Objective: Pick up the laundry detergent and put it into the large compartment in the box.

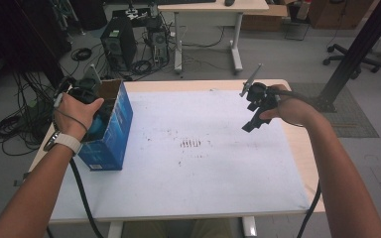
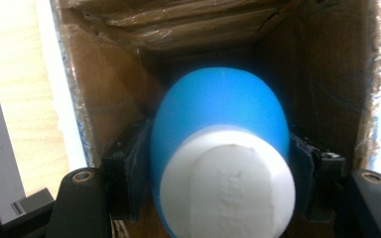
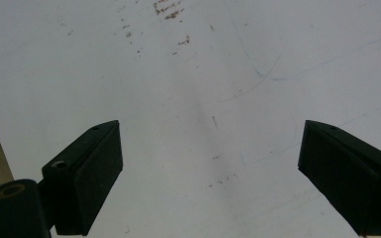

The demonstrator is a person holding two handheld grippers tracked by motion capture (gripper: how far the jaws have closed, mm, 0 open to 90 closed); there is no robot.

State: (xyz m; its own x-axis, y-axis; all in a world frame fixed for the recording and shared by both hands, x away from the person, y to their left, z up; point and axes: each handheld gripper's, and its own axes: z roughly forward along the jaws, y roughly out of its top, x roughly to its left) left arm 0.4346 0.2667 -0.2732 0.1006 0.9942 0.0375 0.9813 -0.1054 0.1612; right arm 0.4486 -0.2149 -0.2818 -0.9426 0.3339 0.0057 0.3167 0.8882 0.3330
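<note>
A blue-and-white bottle (image 2: 223,148) is clamped in the left claw (image 2: 218,163) inside the open blue carton (image 1: 111,126), at nine o'clock on the counter (image 1: 203,173). The right claw (image 3: 208,173) is held apart above the counter at three o'clock.

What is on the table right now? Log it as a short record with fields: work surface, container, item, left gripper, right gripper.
work surface: white mat covering a pale wooden table, marked with small brown stains
container: open blue cardboard box at the table's left edge
item: blue egg-shaped object with a white end, inside the box
left gripper: left gripper reaches into the box, jaws shut on the blue object's sides
right gripper: right gripper held above the bare mat, jaws wide open, nothing between them
</note>
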